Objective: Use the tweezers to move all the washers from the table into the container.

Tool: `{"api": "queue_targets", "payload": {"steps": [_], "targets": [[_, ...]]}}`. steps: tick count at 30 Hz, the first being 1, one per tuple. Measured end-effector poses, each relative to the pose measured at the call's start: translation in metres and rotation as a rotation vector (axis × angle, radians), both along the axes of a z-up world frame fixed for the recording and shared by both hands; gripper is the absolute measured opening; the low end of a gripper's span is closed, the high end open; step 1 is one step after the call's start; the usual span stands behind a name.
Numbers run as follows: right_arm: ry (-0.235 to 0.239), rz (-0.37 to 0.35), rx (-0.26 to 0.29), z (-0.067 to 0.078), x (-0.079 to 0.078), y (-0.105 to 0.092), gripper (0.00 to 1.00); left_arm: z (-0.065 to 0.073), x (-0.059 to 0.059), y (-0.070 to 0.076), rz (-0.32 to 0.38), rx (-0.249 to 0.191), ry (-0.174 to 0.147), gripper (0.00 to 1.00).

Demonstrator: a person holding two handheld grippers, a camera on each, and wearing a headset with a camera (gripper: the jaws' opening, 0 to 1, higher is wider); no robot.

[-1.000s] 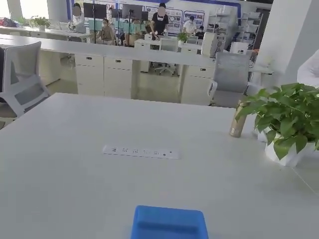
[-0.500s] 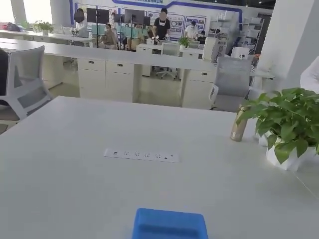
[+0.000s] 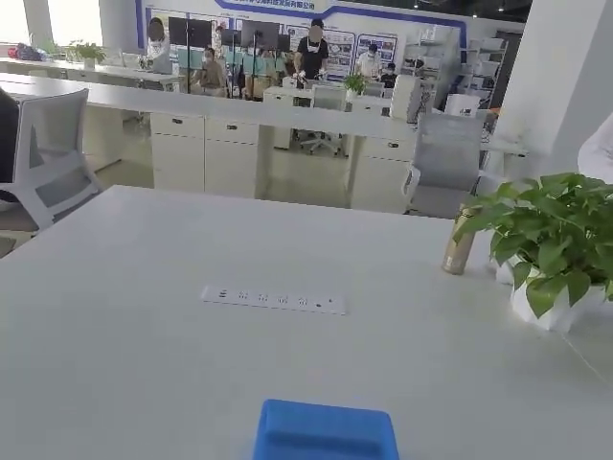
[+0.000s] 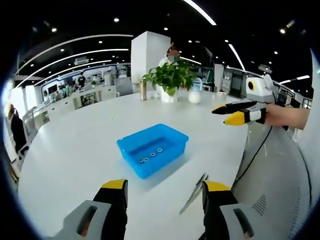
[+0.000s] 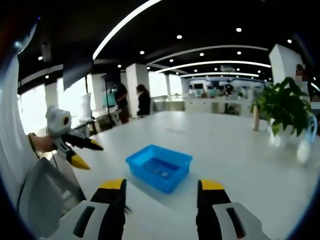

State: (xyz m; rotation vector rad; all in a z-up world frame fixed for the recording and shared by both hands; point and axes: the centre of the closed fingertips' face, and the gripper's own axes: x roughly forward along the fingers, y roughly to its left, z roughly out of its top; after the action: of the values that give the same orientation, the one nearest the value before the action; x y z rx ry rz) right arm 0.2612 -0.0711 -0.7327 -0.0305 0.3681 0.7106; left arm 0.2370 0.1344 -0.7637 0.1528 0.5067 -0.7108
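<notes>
Washers (image 4: 151, 155) are lying inside the blue container (image 4: 152, 149) at the middle of the left gripper view; the tweezers (image 4: 195, 192) are resting flat on the table (image 4: 75, 150) at lower right, just beside this gripper's right-hand jaw. Whether any washer is waiting on the table is too small to tell. The step in hand is probably taking up the tweezers, so the jaws should be closing across the middle of both legs, gently, leaving the tips free to spring. The left gripper (image 4: 165, 186) is standing wide apart at the bottom of the frame, holding nothing and touching nothing; the right gripper (image 4: 231, 114) is hanging in the air at the right edge, well apart from the container.

In the right gripper view the container (image 5: 159, 167) is sitting just below centre with washers (image 5: 161, 171) on its floor; the right gripper (image 5: 162, 185) is gaping wide and gripping nothing; the left gripper (image 5: 75, 150) is hovering at the left.

In the head view the container (image 3: 326, 431) is peeking in at bottom centre; a power strip (image 3: 273, 299) is lying beyond it, with a plant (image 3: 551, 240) and a bottle (image 3: 460, 240) at the right.
</notes>
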Motion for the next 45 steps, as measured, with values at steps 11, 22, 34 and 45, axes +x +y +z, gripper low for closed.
{"api": "queue_targets", "payload": {"steps": [11, 22, 34, 45], "targets": [[-0.057, -0.055, 0.019, 0.013, 0.006, -0.017, 0.68, 0.048, -0.002, 0.008, 0.156, -0.230, -0.125, 0.84], [-0.102, -0.145, 0.032, 0.020, 0.019, -0.030, 0.92, 0.058, 0.006, 0.022, 0.258, -0.264, -0.201, 0.99], [-0.095, -0.193, 0.000, 0.015, 0.016, -0.046, 0.99, 0.061, 0.006, 0.025, 0.287, -0.288, -0.215, 0.99], [-0.083, -0.189, -0.013, 0.016, 0.015, -0.046, 0.97, 0.056, 0.003, 0.017, 0.268, -0.299, -0.195, 0.99]]}}
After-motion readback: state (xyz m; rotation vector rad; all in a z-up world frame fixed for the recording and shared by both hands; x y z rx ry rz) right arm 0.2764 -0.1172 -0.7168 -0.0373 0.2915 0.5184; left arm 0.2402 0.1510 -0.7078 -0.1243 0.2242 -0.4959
